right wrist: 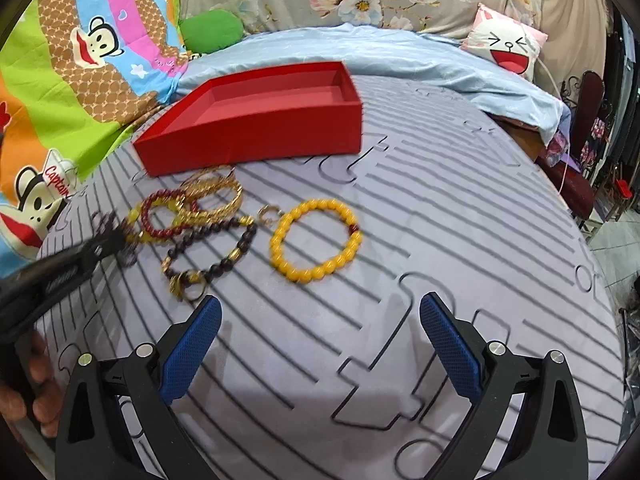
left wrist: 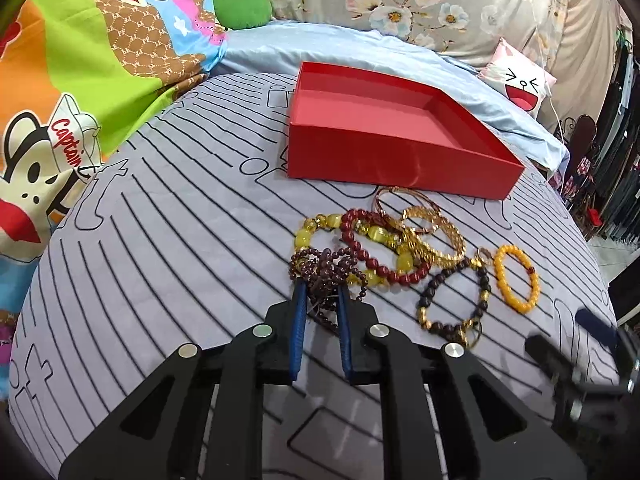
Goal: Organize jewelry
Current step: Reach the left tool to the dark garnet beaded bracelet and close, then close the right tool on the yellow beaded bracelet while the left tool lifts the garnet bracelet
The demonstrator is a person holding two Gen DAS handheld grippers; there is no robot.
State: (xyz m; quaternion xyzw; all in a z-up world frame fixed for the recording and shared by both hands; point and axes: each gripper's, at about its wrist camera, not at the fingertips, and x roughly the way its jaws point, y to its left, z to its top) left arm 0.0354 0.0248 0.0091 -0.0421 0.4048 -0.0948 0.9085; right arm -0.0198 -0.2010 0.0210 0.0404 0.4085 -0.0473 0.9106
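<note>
An empty red box (left wrist: 384, 120) (right wrist: 256, 120) sits on the striped grey bedsheet. In front of it lies a pile of bracelets: a purple bead strand (left wrist: 328, 268), a dark red bead bracelet (left wrist: 376, 252), gold bangles (left wrist: 432, 232) (right wrist: 216, 196), a dark bead bracelet (left wrist: 452, 300) (right wrist: 216, 248) and an orange bead bracelet (left wrist: 516, 276) (right wrist: 316, 240). My left gripper (left wrist: 322, 292) (right wrist: 108, 240) is closed around the purple bead strand. My right gripper (right wrist: 320, 312) is open and empty, just short of the orange bracelet; it shows blurred in the left wrist view (left wrist: 576, 340).
A cartoon-print quilt (left wrist: 80, 80) lies bunched at the left, a light blue sheet (left wrist: 360, 44) and a floral cover behind the box, and a cat-face pillow (right wrist: 504, 44) at the back right. The bed edge drops off at the right.
</note>
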